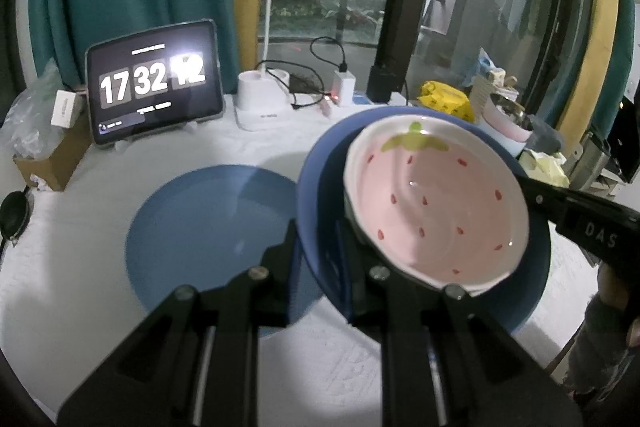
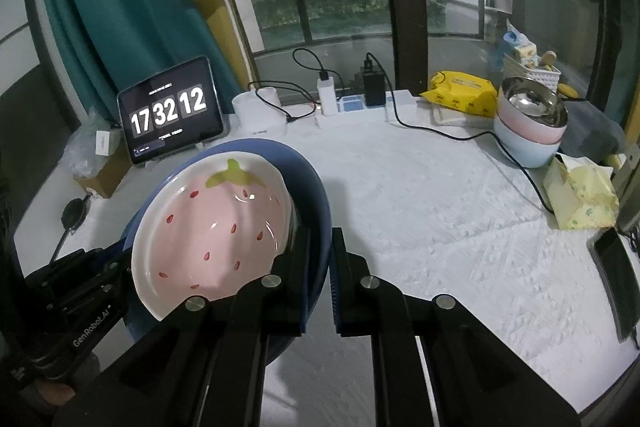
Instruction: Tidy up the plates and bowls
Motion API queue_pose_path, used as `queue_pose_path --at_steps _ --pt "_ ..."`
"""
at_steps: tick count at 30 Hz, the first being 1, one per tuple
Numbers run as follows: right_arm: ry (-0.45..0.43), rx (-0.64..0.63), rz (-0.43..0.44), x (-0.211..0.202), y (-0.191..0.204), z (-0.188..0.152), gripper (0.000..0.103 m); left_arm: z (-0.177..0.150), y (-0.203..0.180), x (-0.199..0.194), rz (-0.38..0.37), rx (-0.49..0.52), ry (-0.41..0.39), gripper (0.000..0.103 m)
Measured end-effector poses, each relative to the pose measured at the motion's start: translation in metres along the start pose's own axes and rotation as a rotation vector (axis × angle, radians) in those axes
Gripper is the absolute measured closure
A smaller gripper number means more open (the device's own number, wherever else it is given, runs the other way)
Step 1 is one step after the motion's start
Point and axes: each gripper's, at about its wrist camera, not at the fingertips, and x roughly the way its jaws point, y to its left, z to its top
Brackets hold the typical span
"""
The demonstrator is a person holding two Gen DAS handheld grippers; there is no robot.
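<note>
left tongs (image 1: 318, 247): clamped on near rim of round dark-blue plate (image 1: 320, 187) | right tongs (image 2: 320, 251): clamped on opposite rim | plate: above white worktop (image 2: 420, 207), carrying pink strawberry-patterned ceramic bowl (image 1: 436, 203)

your left gripper (image 1: 316, 243) and right gripper (image 2: 320, 247) both point steeply down with jaws clamped, each pinching an opposite rim of the blue plate (image 1: 320, 187), your gloved hands behind them.
</note>
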Motion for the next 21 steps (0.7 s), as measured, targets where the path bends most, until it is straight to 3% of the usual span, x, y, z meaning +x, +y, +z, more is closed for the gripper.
queue_pose_path --at_steps 21 --pt "0.009 -0.082 0.041 0.042 0.058 0.032 0.092 0.016 0.07 0.009 0.046 -0.083 -0.029 0.087"
